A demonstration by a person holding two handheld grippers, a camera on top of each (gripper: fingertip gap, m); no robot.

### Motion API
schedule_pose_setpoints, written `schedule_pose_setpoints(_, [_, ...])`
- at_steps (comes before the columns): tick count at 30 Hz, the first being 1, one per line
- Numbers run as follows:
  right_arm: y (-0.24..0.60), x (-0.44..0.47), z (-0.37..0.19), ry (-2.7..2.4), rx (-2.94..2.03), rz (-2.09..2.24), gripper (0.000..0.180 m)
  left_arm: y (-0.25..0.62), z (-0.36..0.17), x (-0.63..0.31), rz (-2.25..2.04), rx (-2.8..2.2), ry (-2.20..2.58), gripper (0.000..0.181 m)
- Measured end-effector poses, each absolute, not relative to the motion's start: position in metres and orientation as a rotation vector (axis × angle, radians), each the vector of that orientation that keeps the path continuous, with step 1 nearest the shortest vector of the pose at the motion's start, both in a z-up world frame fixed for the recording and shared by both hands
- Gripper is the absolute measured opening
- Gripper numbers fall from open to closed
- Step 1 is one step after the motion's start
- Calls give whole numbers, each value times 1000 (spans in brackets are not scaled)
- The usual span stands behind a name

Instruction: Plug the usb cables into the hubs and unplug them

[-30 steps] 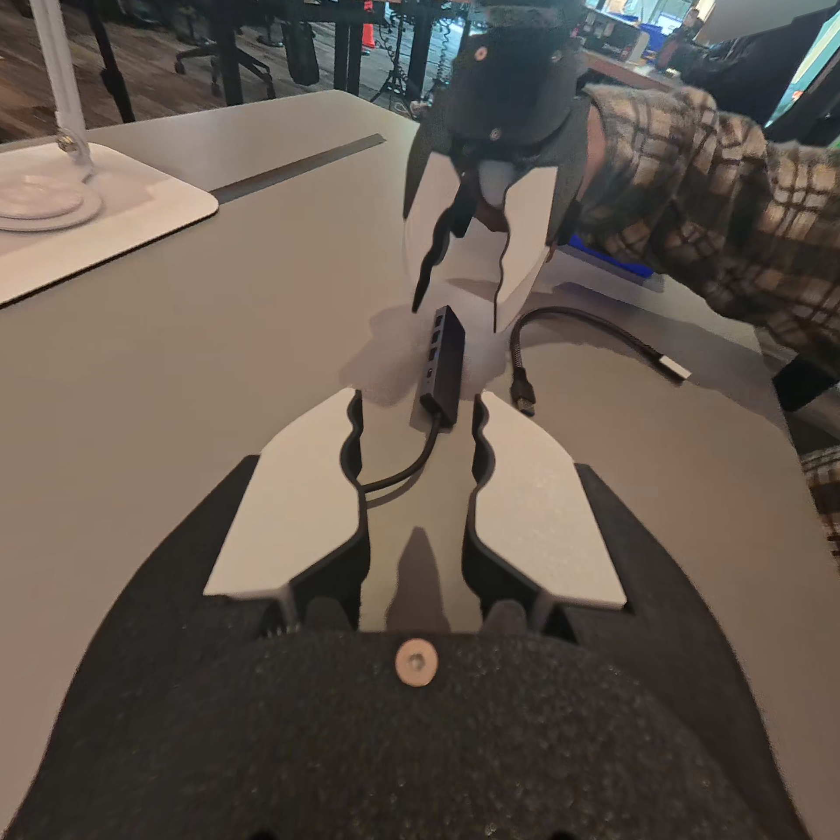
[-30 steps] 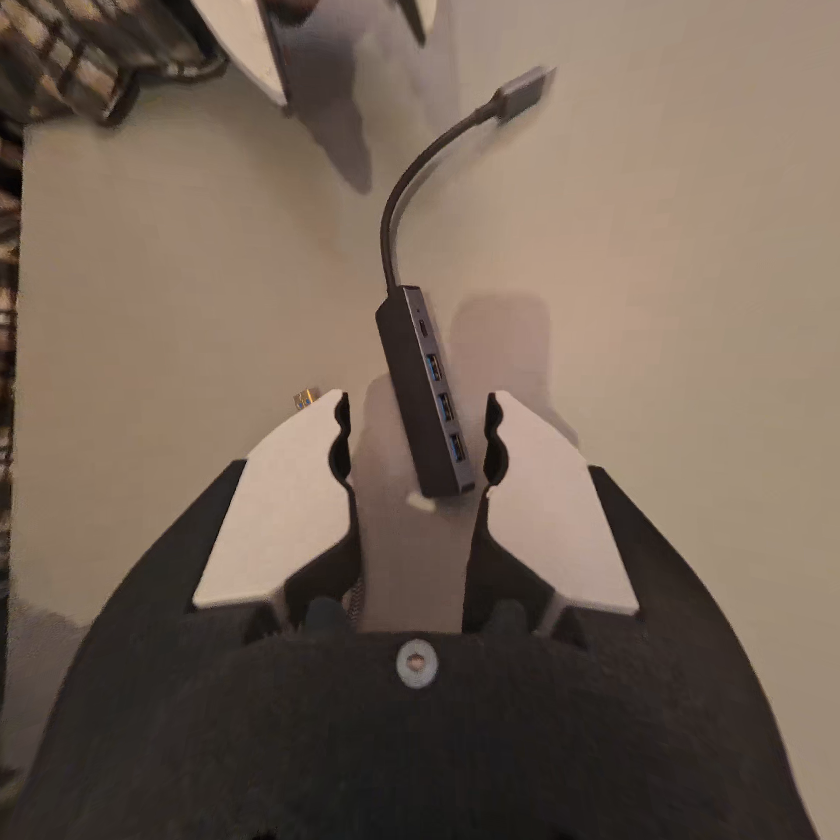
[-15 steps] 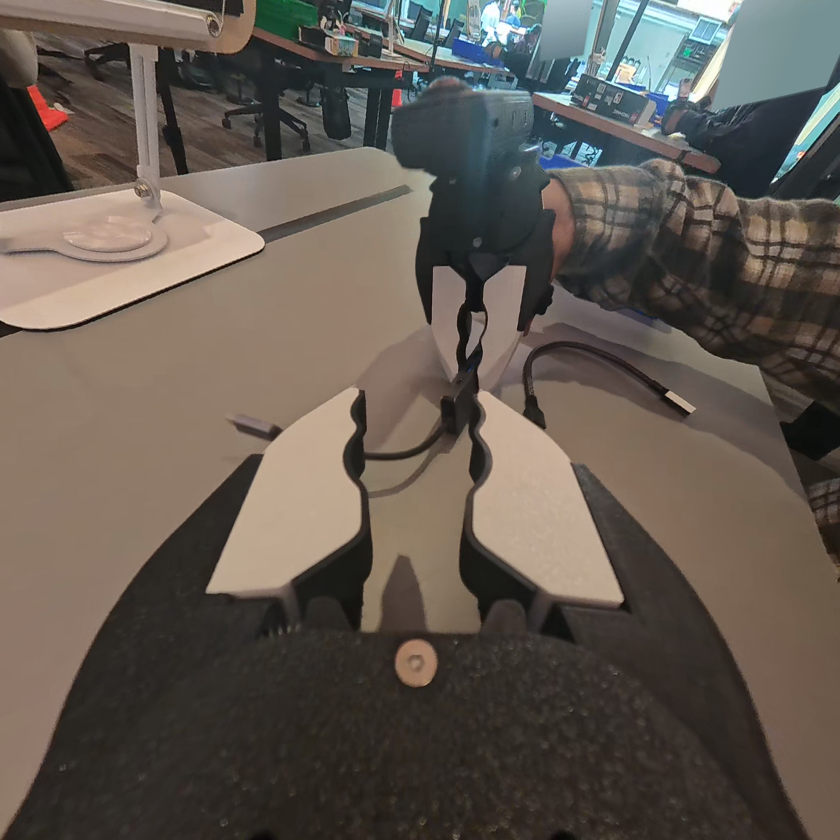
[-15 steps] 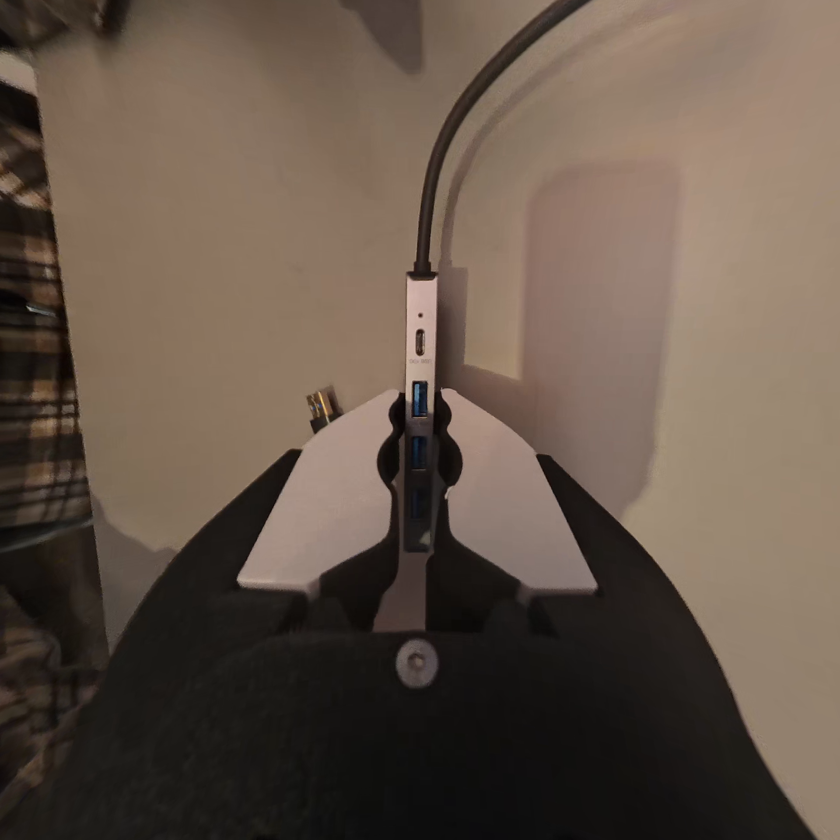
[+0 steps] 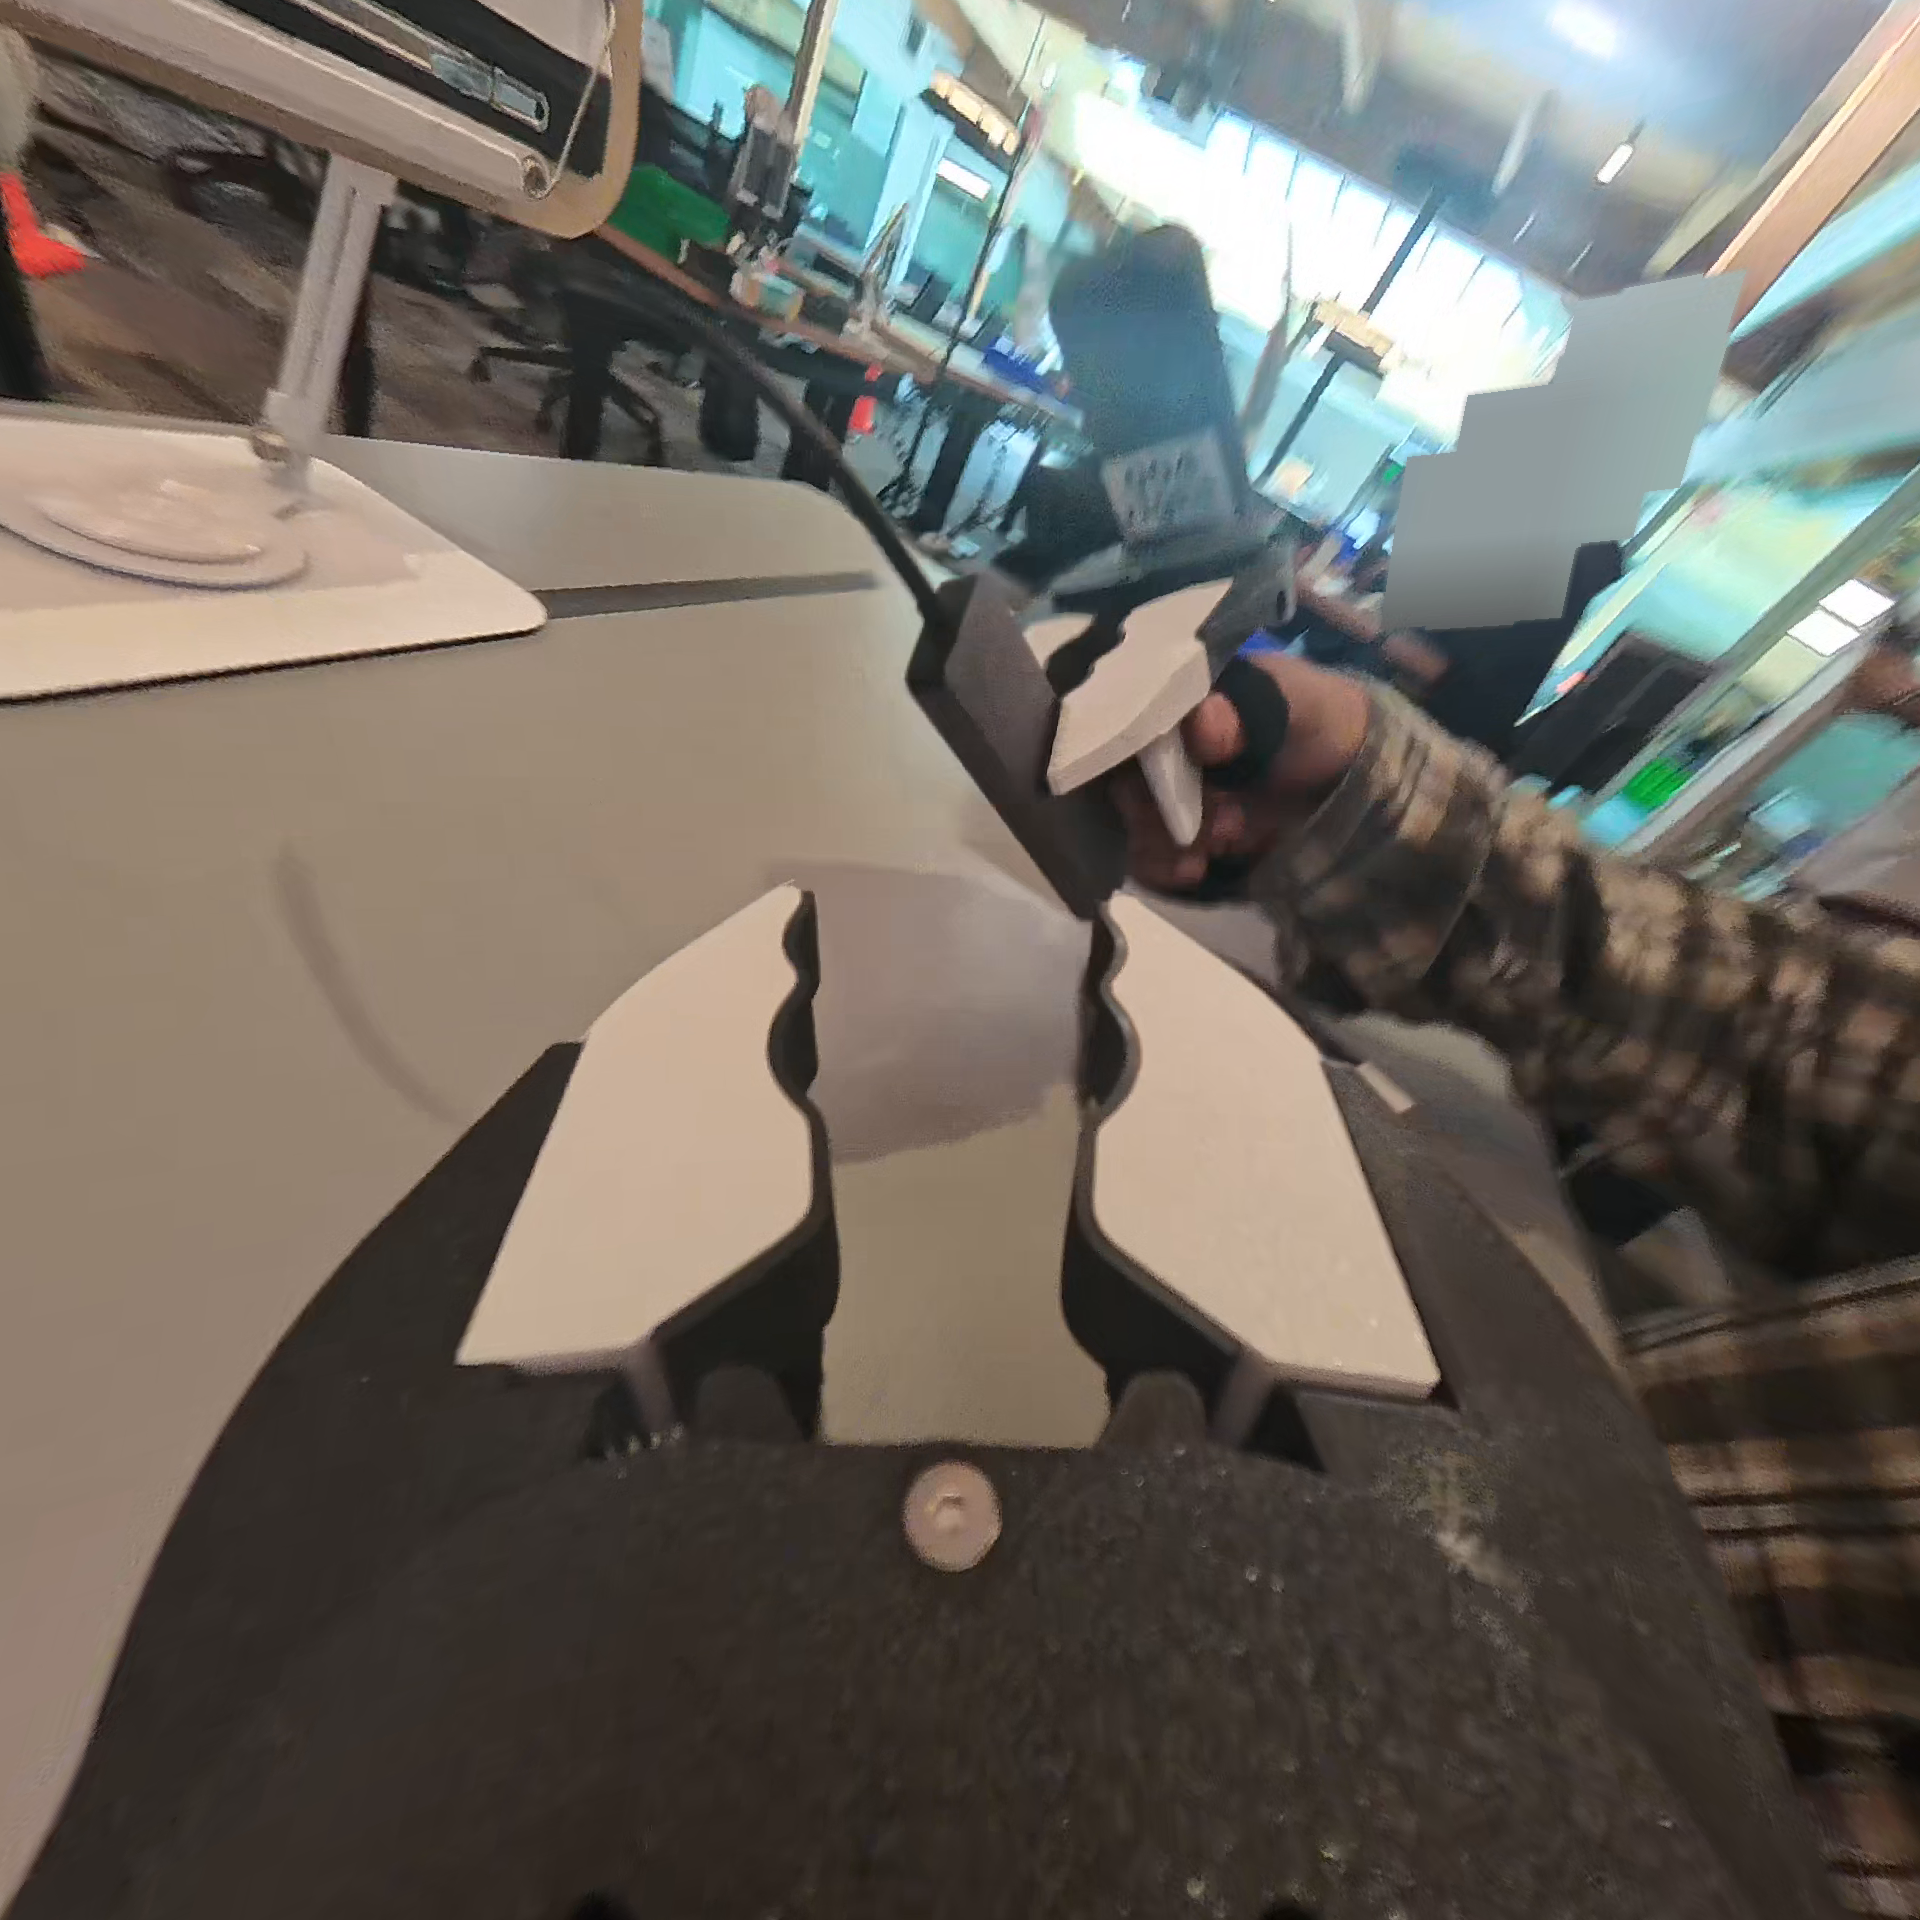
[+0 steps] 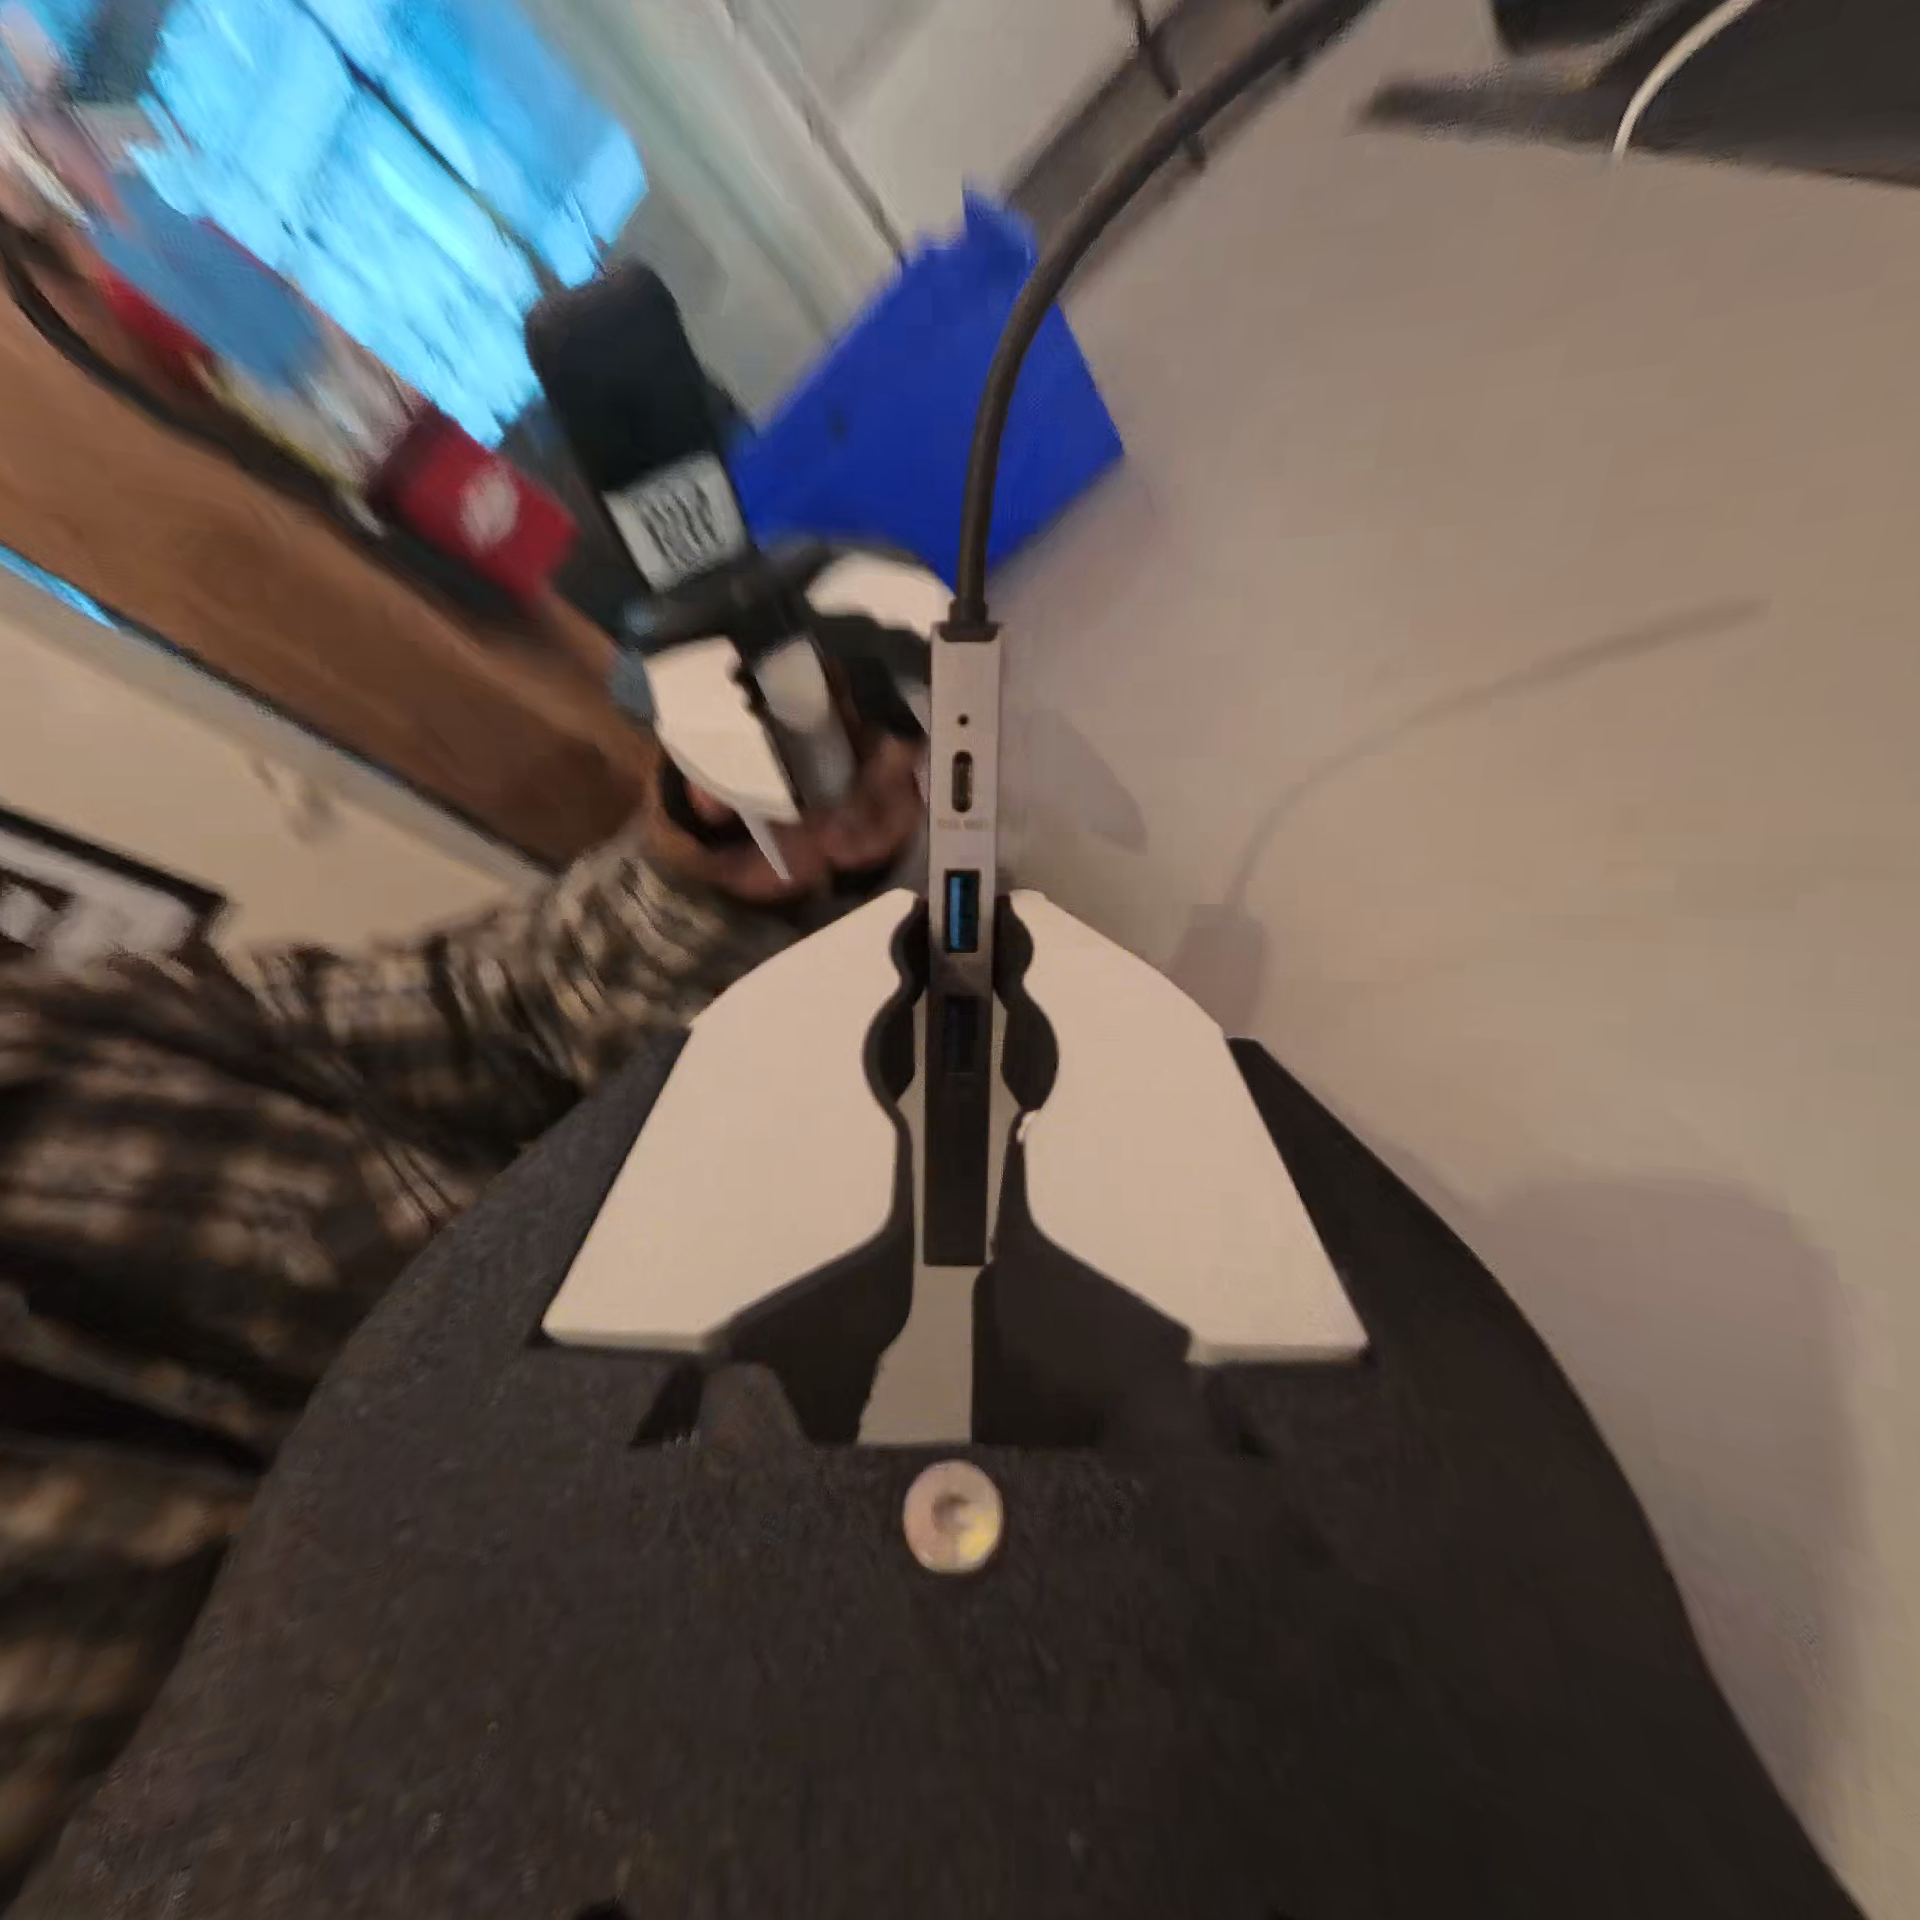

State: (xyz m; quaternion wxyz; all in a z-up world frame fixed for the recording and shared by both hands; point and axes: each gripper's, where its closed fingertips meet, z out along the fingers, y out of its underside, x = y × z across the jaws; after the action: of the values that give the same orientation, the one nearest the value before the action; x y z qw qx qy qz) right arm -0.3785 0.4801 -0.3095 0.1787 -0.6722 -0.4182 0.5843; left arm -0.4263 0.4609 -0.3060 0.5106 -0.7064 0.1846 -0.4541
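My right gripper [image 6: 966, 914] is shut on the slim grey USB hub [image 6: 966, 790] and holds it in the air above the grey table [image 6: 1455, 727]. The hub's port side faces the camera, and its black cable [image 6: 987, 416] arcs up and away. In the left wrist view the hub [image 5: 997, 748] hangs tilted in the right gripper [image 5: 1122, 675], just beyond my left gripper [image 5: 951, 914]. The left gripper is open and empty over the table [image 5: 416, 831]; it also shows blurred in the right wrist view [image 6: 769, 727]. No loose USB cable is in view.
A white pad with a lamp stand [image 5: 260, 582] sits at the table's far left. A blue bin [image 6: 914, 416] lies beyond the table edge. A plaid sleeve [image 5: 1610, 987] reaches in from the right. Desks and chairs stand behind.
The right gripper has lifted the hub off the table and swung it up and tilted. The left gripper has risen and tilted; the loose cable has dropped out of view.
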Motion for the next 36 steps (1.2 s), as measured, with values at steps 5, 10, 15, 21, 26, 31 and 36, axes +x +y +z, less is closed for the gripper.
schedule_pose_setpoints(5, [472, -392, -287, -629, -1798, 2000, 11, 452, -290, -418, -1380, -1597, 359, 48])
schedule_pose_setpoints(10, [471, -399, -287, -334, -1726, 2156, 11, 446, -292, -408, -1441, -1610, 372, 47])
schedule_pose_setpoints(15, [469, -405, -286, -337, -1700, 2082, 11, 440, -294, -400, -1546, -1619, 371, 38])
schedule_pose_setpoints(21, [460, -417, -282, -382, -1692, 2048, 11, 438, -303, -392, -1606, -1667, 374, 37])
schedule_pose_setpoints(26, [455, -424, -280, -418, -1670, 2029, 11, 431, -299, -391, -1691, -1635, 381, 13])
schedule_pose_setpoints(31, [450, -418, -271, -559, -1614, 1998, 23, 432, -289, -398, -1769, -1575, 299, 11])
schedule_pose_setpoints(36, [439, -400, -278, -724, -1627, 1902, 39, 437, -282, -412, -1798, -1510, 229, 11])
